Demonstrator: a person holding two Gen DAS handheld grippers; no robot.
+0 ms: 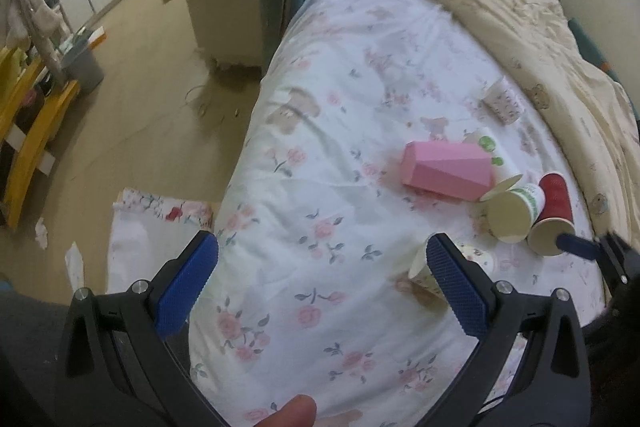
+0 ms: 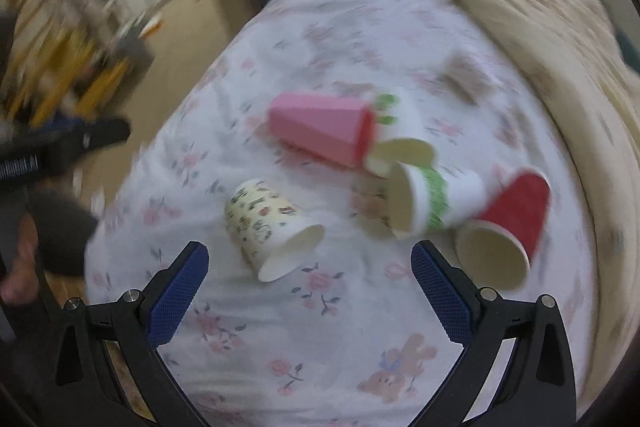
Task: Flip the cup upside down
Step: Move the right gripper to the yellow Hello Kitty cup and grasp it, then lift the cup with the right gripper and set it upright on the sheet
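Several paper cups lie tipped on the flowered bedsheet (image 2: pixel 248 355); the patterned cup (image 2: pixel 268 227) sits just ahead of my right gripper (image 2: pixel 310 287), between its wide-apart jaws. I judge it light, thin-walled, easily crushed, so I'd pinch mid-wall gently. Beyond lie a faceted pink cup (image 2: pixel 324 133), green-banded cup (image 2: pixel 436 201) and red cup (image 2: pixel 508 223). My left gripper (image 1: pixel 320 279) also gapes, holding nothing

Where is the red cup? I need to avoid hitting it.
Right wrist view, lower right: the red cup lies on its side on the floral bedsheet, beside the green-banded cup.
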